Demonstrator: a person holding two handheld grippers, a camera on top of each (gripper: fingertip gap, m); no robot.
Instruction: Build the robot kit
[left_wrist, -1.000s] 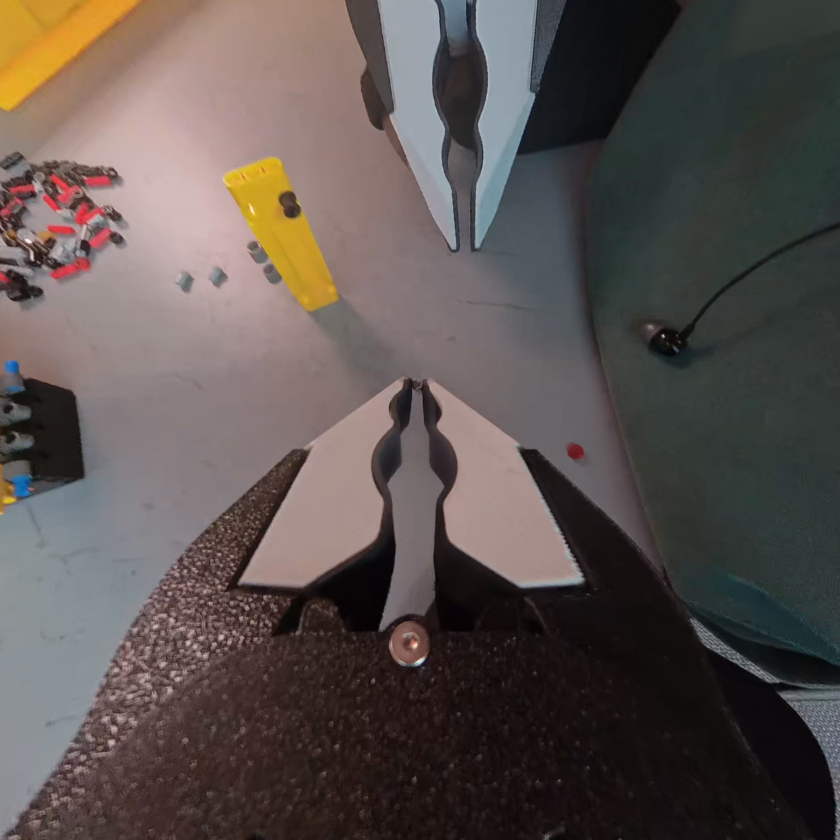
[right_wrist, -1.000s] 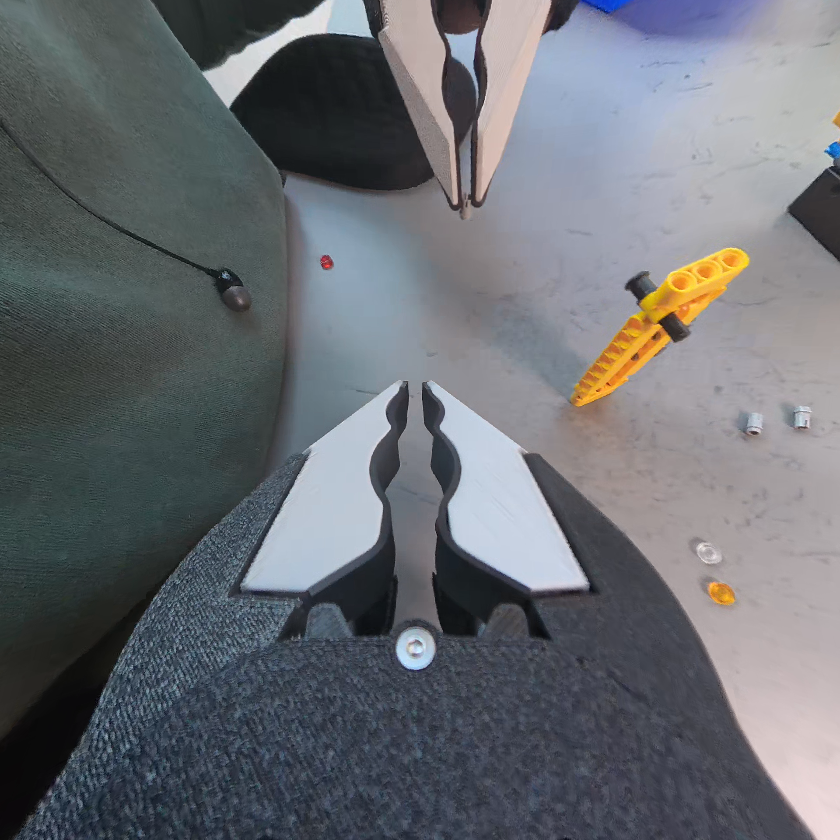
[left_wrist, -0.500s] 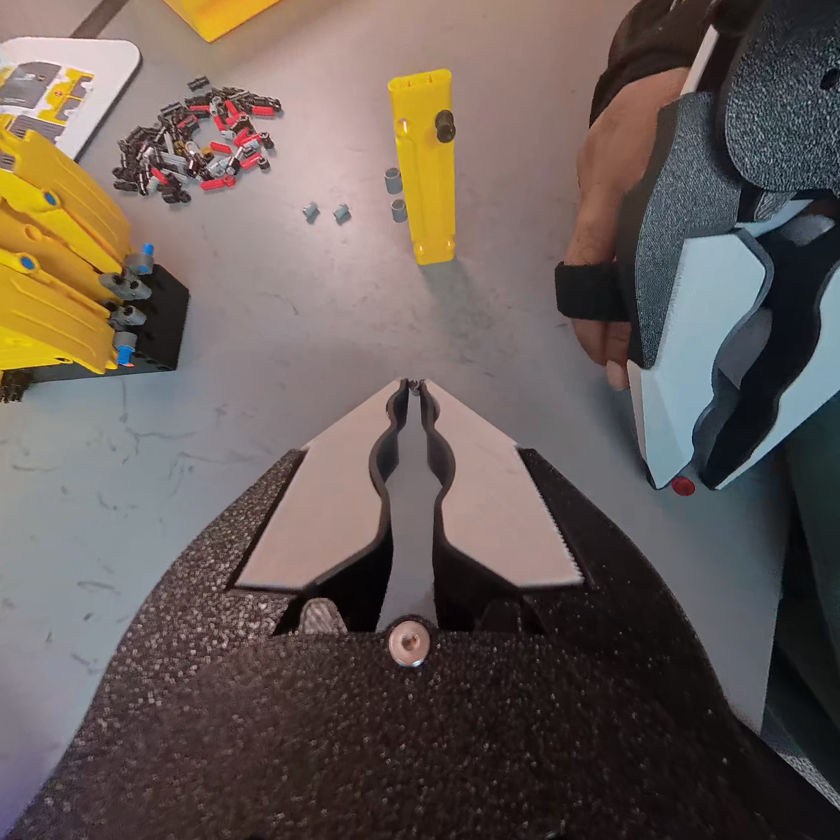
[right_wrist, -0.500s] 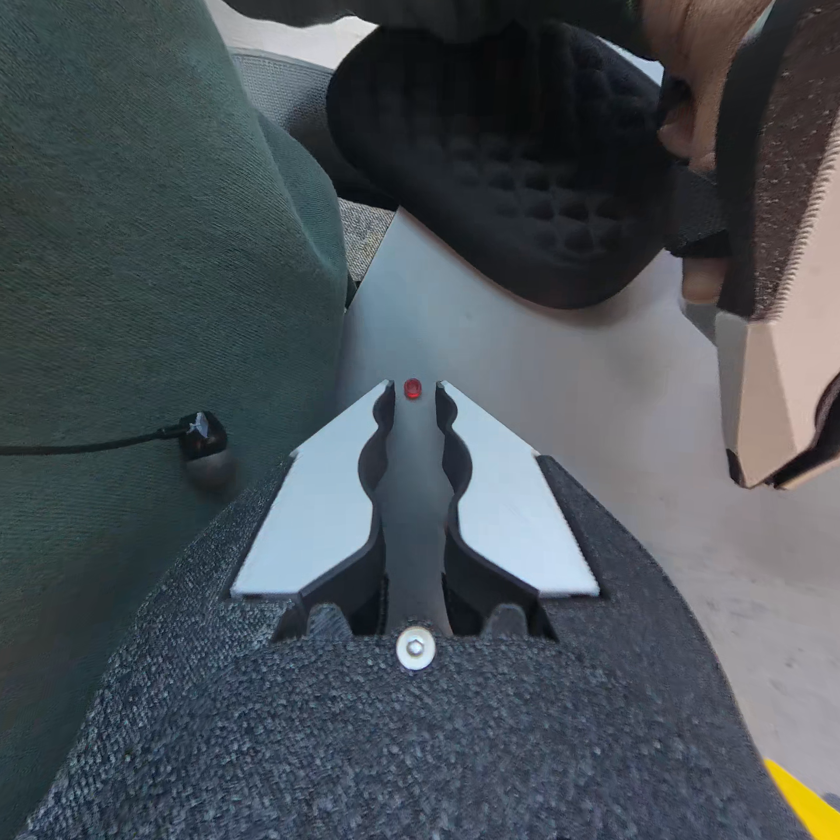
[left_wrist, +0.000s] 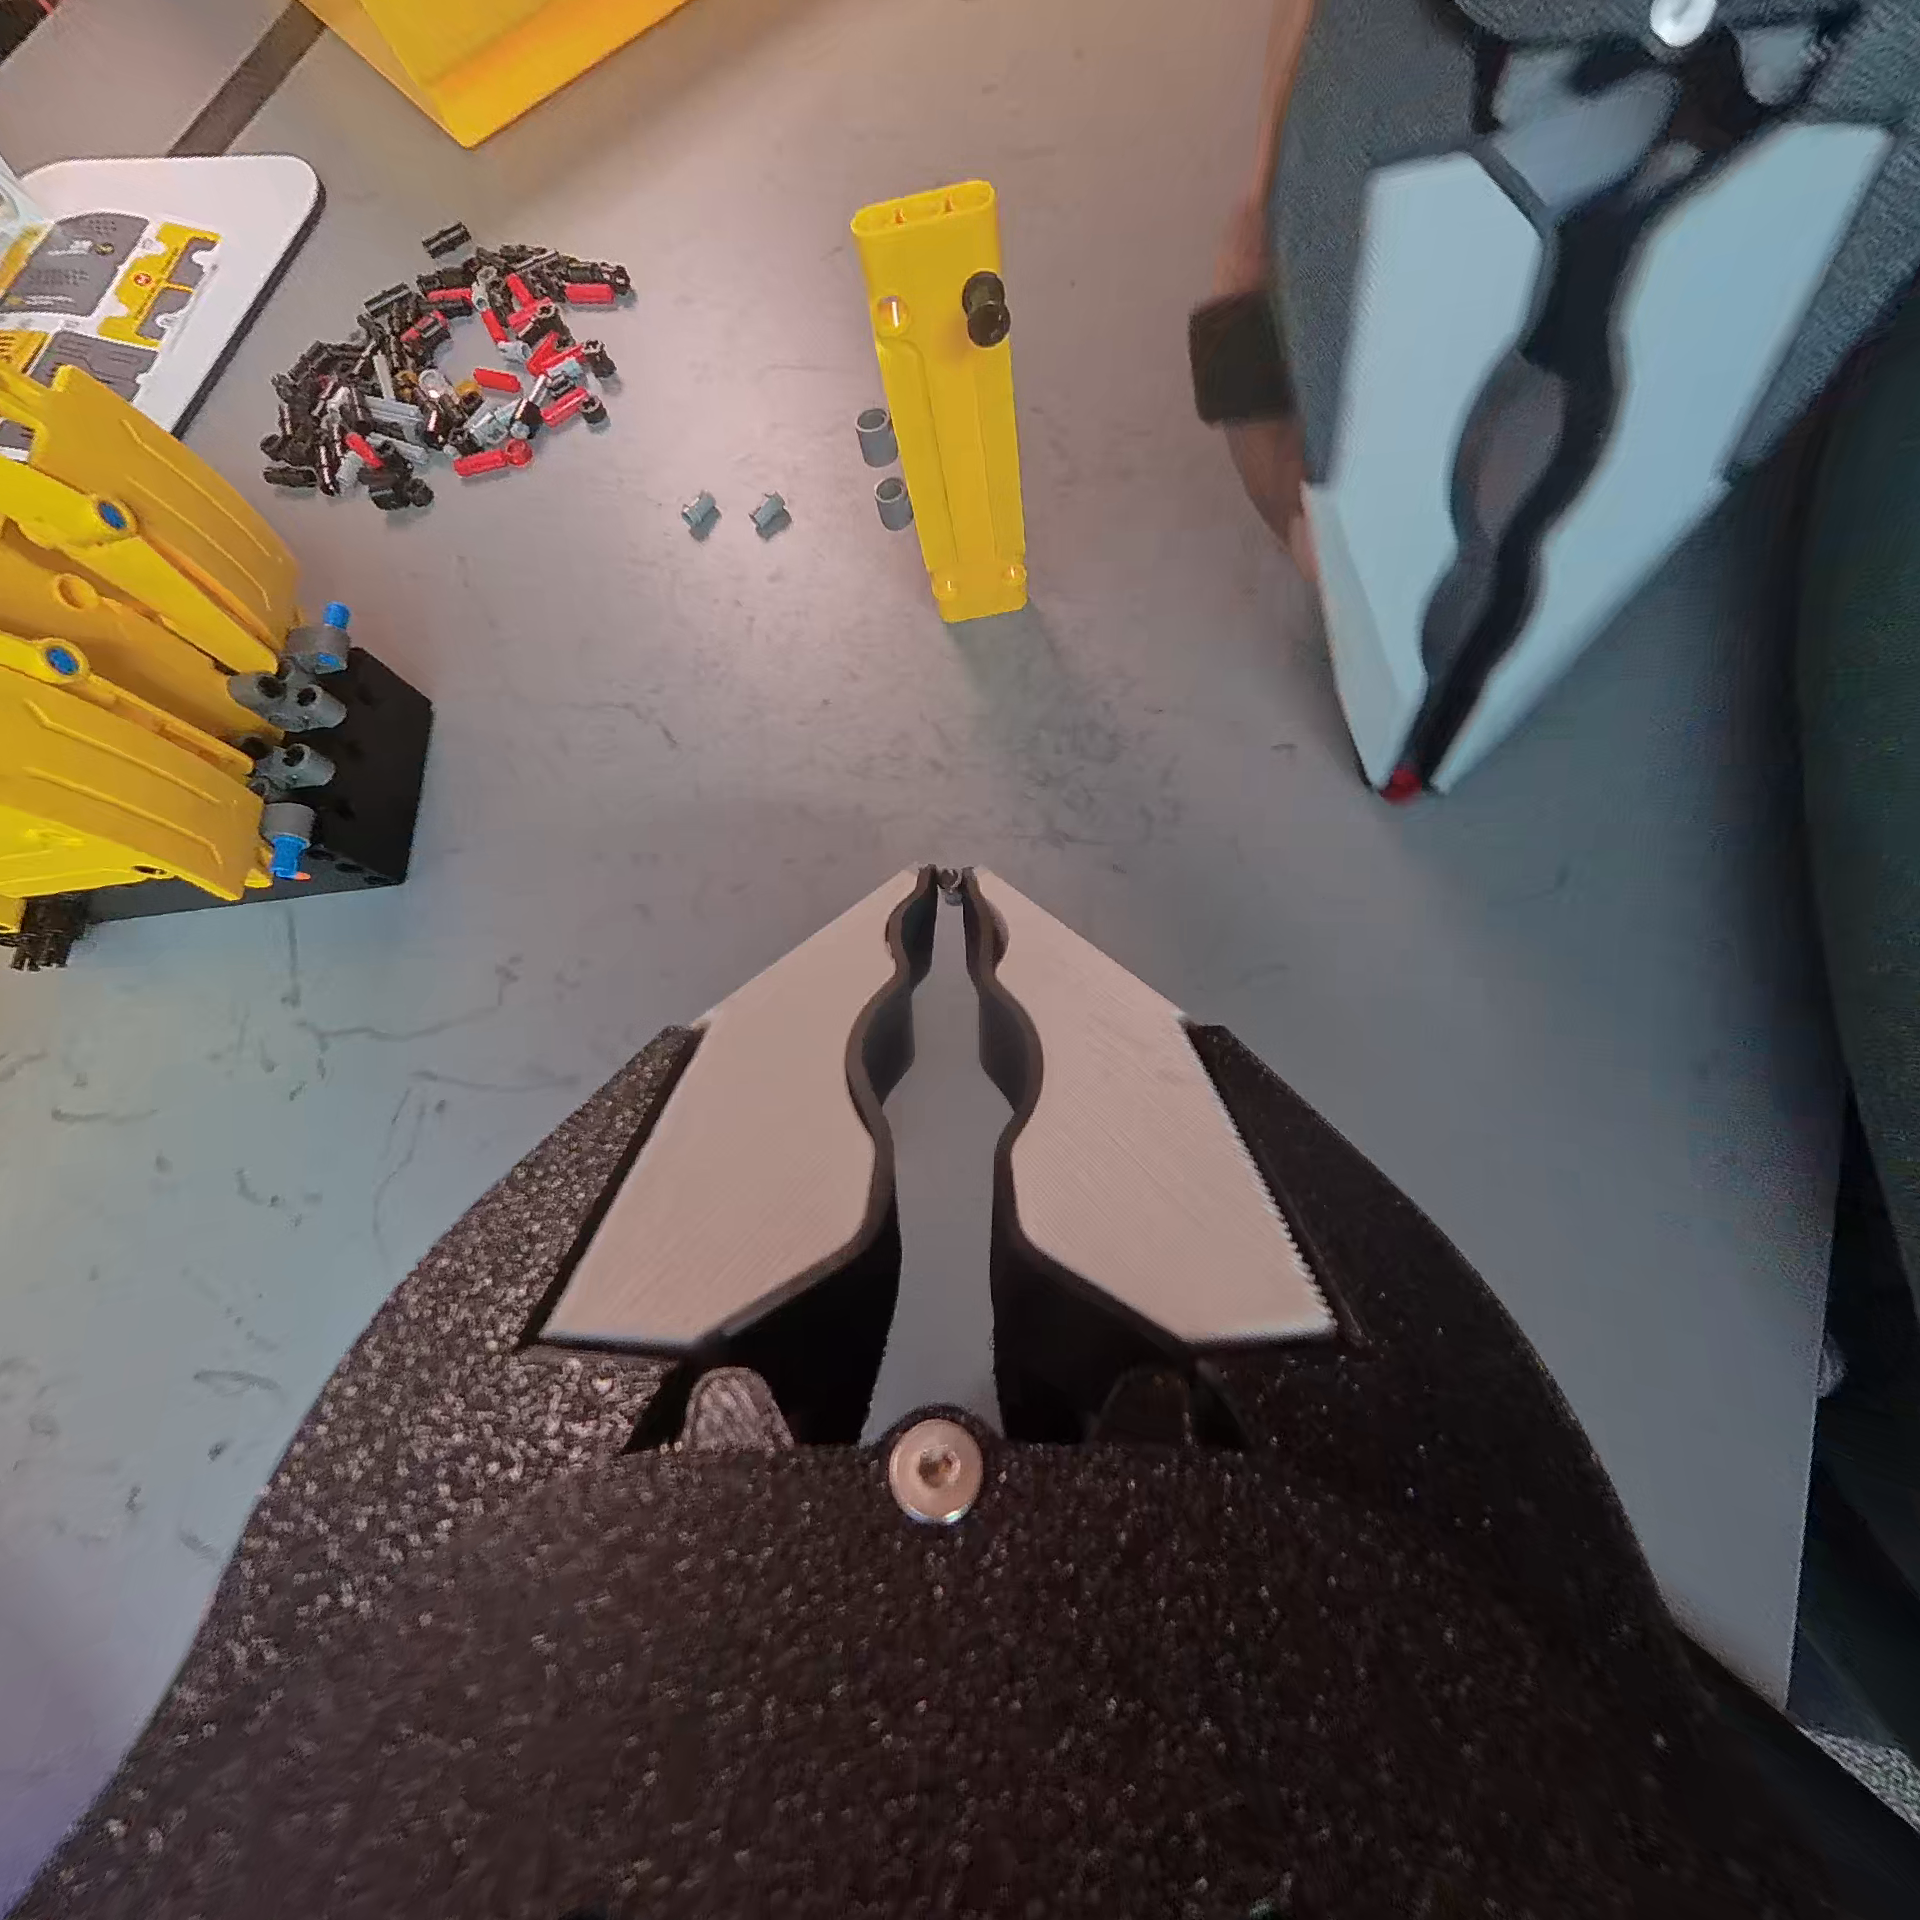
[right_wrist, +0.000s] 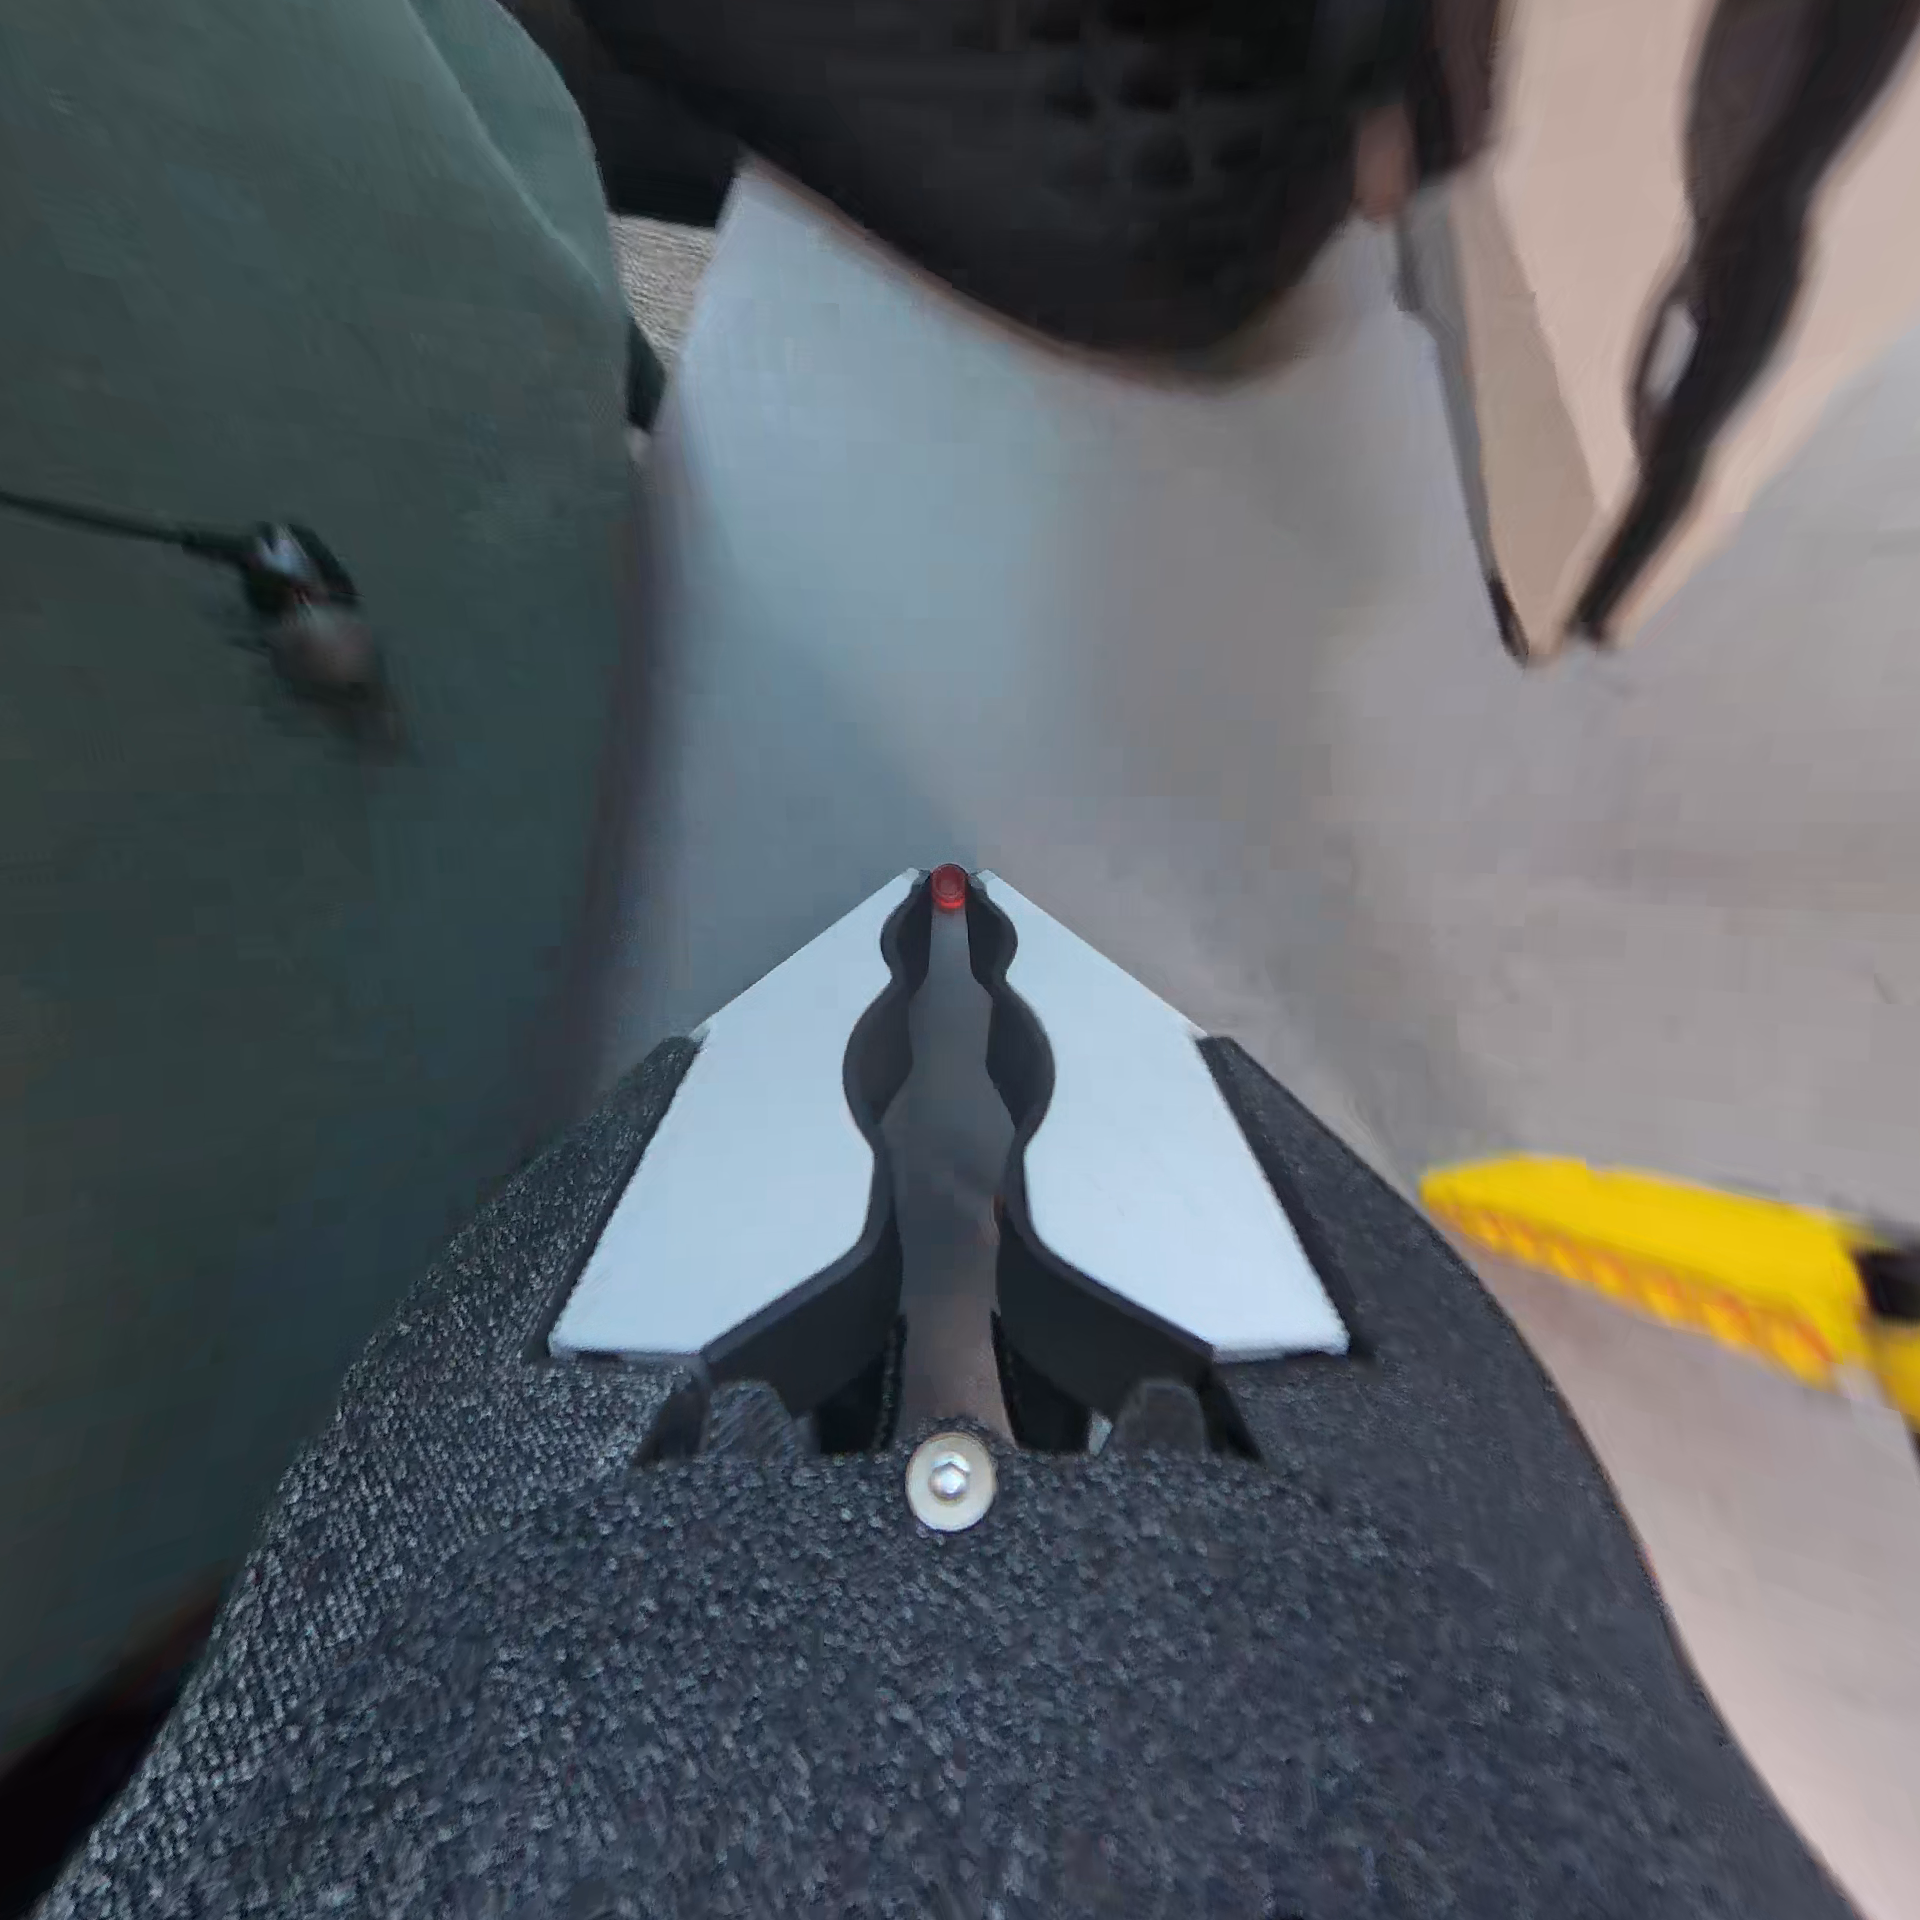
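Red and tiny, a round bead (right_wrist: 947, 886) sits pinched between the very tips of the right gripper (right_wrist: 948, 881), whose two pale fingers are closed on it just above the grey table (right_wrist: 1039, 623). In the left wrist view the same gripper (left_wrist: 1405, 781) appears at the right, slightly blurred, with the red bead (left_wrist: 1401, 782) showing at its tips. The left gripper (left_wrist: 948, 875) hovers over the table with its fingers nearly together, clamping a very small silvery piece (left_wrist: 949, 883) at the tips; what that piece is cannot be made out. Ahead of it lies a long yellow beam (left_wrist: 951, 416) with a black pin (left_wrist: 985, 307) stuck in it, and four small grey sleeves (left_wrist: 878, 436) beside it. Farther left is a heap of black, red and grey small parts (left_wrist: 447, 374), and at the left edge a partly built yellow model on a black base (left_wrist: 156, 707). Dark green cloth (right_wrist: 260, 416) fills the left of the right wrist view.
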